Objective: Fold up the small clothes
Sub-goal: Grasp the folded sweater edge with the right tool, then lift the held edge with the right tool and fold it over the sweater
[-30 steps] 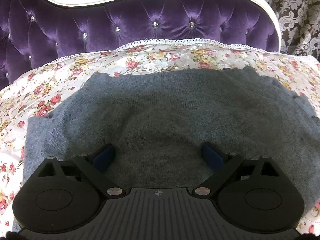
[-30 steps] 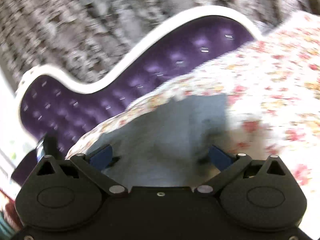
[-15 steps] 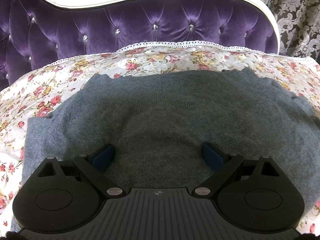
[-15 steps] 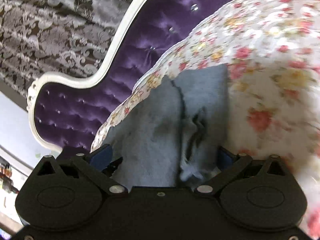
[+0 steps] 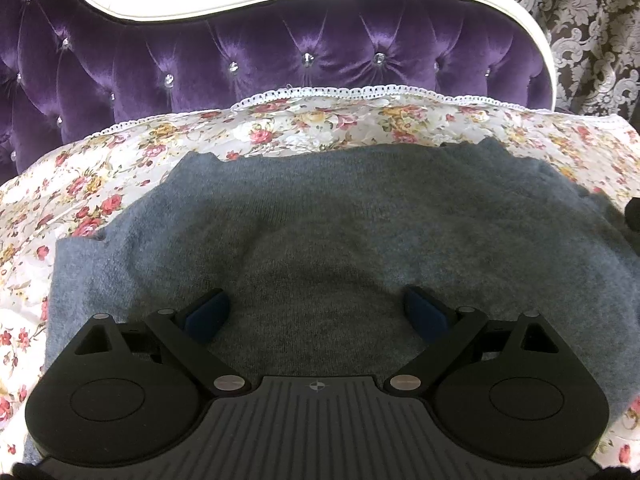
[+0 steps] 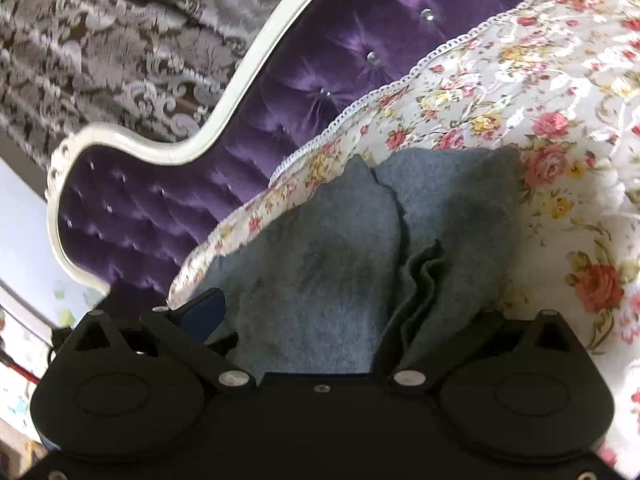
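In front of the purple tufted headboard [image 5: 280,52], a grey knit garment [image 5: 320,220] is spread flat on the floral bedspread [image 5: 120,160]. The garment's far edge is separated from the headboard by a strip of bare bedspread and its lace trim. The left gripper [image 5: 318,312] is held low over the near part of the garment, away from the headboard, with its blue-padded fingers [image 5: 208,314] spread wide and nothing between them. The right gripper [image 6: 332,312] is positioned at the garment's side edge, where a rumpled fold of knit [image 6: 424,276] is gathered. Its left finger is seen spread outward. Its right finger is hidden by the fold, so a pinch on the cloth cannot be confirmed; the jaws appear open.
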{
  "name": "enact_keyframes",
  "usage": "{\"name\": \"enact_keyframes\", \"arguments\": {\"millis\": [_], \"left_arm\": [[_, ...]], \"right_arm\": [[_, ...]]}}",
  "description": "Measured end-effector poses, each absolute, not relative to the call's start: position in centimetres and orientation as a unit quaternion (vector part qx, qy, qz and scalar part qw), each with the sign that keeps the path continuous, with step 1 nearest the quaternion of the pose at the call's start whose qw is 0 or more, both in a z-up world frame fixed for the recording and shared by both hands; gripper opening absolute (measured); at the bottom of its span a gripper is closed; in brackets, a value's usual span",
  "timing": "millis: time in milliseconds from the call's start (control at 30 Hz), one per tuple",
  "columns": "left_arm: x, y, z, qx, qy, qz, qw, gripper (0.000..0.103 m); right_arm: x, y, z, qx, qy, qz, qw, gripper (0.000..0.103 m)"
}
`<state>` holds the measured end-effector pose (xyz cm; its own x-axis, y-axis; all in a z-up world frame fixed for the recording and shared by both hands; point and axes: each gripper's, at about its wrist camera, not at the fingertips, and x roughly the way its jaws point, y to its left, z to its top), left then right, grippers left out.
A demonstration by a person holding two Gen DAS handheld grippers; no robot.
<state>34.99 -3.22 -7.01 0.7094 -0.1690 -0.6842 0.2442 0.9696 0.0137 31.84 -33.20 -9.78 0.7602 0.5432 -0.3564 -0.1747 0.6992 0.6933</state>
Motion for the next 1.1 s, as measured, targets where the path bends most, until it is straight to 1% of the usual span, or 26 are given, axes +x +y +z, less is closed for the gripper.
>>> {"name": "enact_keyframes", "arguments": {"millis": [100, 133, 167, 300, 400, 433, 567, 667, 867, 1033, 1100], "left_arm": [[35.5, -3.1, -6.0, 0.052, 0.381, -0.119, 0.916, 0.091], [35.9, -3.2, -5.3, 0.052, 0.386, -0.119, 0.913, 0.088], [36.1, -3.3, -4.8, 0.050, 0.386, -0.119, 0.913, 0.087], [38.3, -4.6, -3.6, 0.061, 0.383, -0.105, 0.916, 0.086], [40.5, -5.8, -4.7, 0.076, 0.409, -0.090, 0.905, 0.086], [41.0, -6.2, -5.3, 0.081, 0.415, -0.081, 0.902, 0.088], [41.5, -6.3, -5.6, 0.063, 0.410, -0.065, 0.908, 0.089], [40.8, -6.3, -4.8, 0.071, 0.411, -0.070, 0.906, 0.085], [35.6, -4.8, -3.6, 0.041, 0.388, -0.113, 0.914, 0.085], [31.4, -2.7, -4.4, 0.030, 0.382, -0.109, 0.917, 0.085], [30.9, -1.9, -5.0, 0.026, 0.390, -0.099, 0.915, 0.085]], "right_arm": [[31.9, -33.5, -9.8, 0.335, 0.280, 0.209, 0.875, 0.102], [31.8, -33.5, -9.8, 0.332, 0.280, 0.207, 0.876, 0.098], [31.7, -33.5, -9.9, 0.327, 0.281, 0.205, 0.879, 0.096], [31.7, -33.3, -9.7, 0.320, 0.282, 0.203, 0.881, 0.096], [31.8, -33.2, -9.7, 0.319, 0.281, 0.204, 0.882, 0.097], [31.8, -33.1, -9.7, 0.318, 0.281, 0.205, 0.882, 0.097], [31.9, -33.1, -9.7, 0.315, 0.284, 0.207, 0.882, 0.097], [31.9, -33.2, -9.7, 0.317, 0.284, 0.209, 0.880, 0.097], [31.9, -33.2, -9.8, 0.315, 0.282, 0.211, 0.881, 0.097], [31.7, -32.9, -9.8, 0.304, 0.280, 0.212, 0.885, 0.097], [31.7, -32.9, -9.7, 0.296, 0.281, 0.214, 0.887, 0.095]]}}
